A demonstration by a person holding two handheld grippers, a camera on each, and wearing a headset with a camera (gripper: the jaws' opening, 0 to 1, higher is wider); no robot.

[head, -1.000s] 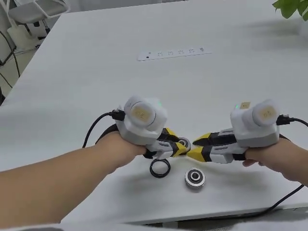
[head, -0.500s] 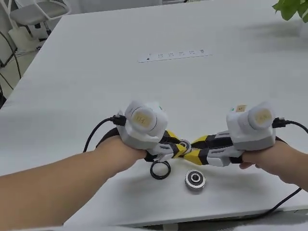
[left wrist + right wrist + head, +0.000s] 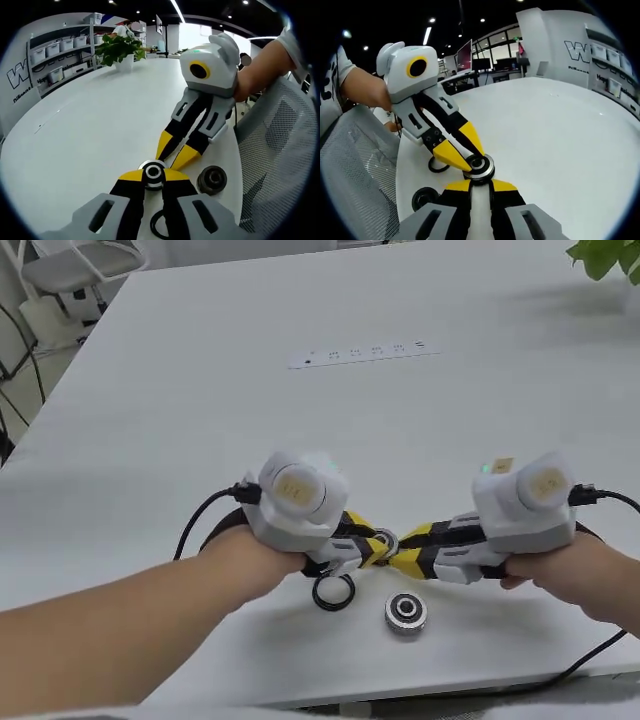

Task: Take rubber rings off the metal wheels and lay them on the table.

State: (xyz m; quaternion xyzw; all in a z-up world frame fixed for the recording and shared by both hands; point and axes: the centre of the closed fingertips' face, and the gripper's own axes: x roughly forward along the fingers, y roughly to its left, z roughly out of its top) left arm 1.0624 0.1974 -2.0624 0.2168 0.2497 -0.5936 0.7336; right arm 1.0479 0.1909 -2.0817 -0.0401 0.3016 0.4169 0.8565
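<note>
A metal wheel with a black rubber ring (image 3: 383, 540) hangs just above the white table (image 3: 300, 440), held between both grippers. My left gripper (image 3: 372, 548) is shut on this wheel (image 3: 153, 172) from the left. My right gripper (image 3: 400, 560) meets it from the right, its yellow jaws closed on the rim of the wheel (image 3: 480, 167). A loose black rubber ring (image 3: 333, 592) lies flat on the table below the left gripper. A second wheel (image 3: 406, 611) lies on the table beside it, also seen as the second wheel (image 3: 212, 180).
A white power strip (image 3: 365, 352) lies mid-table, farther back. A potted plant (image 3: 605, 255) stands at the far right corner. The table's near edge (image 3: 400, 680) runs just behind the second wheel. Cables trail from both grippers. A mesh chair (image 3: 280, 150) is close by.
My right gripper has edged left and slightly down, closing in on the wheel. The left gripper, loose ring and second wheel stay put.
</note>
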